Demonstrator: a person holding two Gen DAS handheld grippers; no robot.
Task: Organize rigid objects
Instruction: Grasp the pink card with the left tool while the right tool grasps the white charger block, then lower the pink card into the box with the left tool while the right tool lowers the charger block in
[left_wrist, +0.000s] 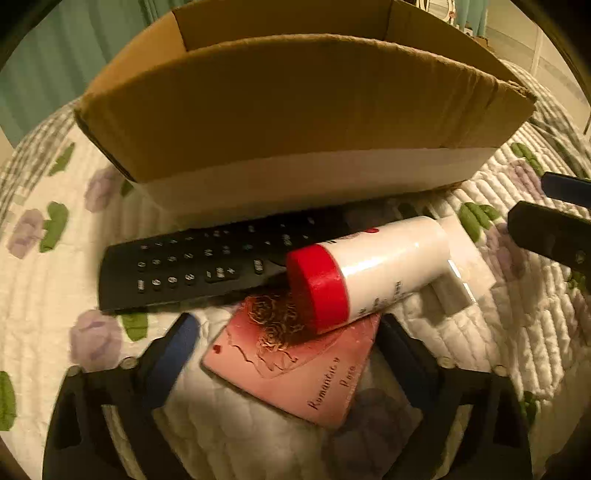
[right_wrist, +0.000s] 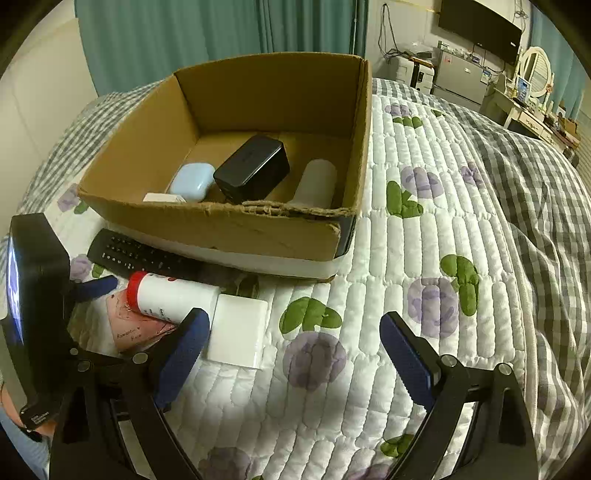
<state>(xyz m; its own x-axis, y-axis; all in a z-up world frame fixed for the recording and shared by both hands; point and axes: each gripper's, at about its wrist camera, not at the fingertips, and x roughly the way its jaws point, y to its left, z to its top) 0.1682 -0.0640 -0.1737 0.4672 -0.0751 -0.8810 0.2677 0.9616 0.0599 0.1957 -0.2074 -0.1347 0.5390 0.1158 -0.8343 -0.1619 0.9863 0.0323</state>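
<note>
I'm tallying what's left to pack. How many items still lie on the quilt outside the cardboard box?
4: remote along the box front, red-capped bottle lying over the pink card, white block beside the bottle. Others may be hidden.

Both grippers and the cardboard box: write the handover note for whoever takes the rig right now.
Left gripper: open, empty, jaws on either side of the pink card.
Right gripper: open, empty, over the quilt beside the white flat box.

Done: in the cardboard box lie a black adapter, a light blue case, a pale cylinder and a small white item.

Left: the remote, the red-capped white bottle, which rests across the pink card, and the white flat box, all on the quilt in front of the cardboard box.
</note>
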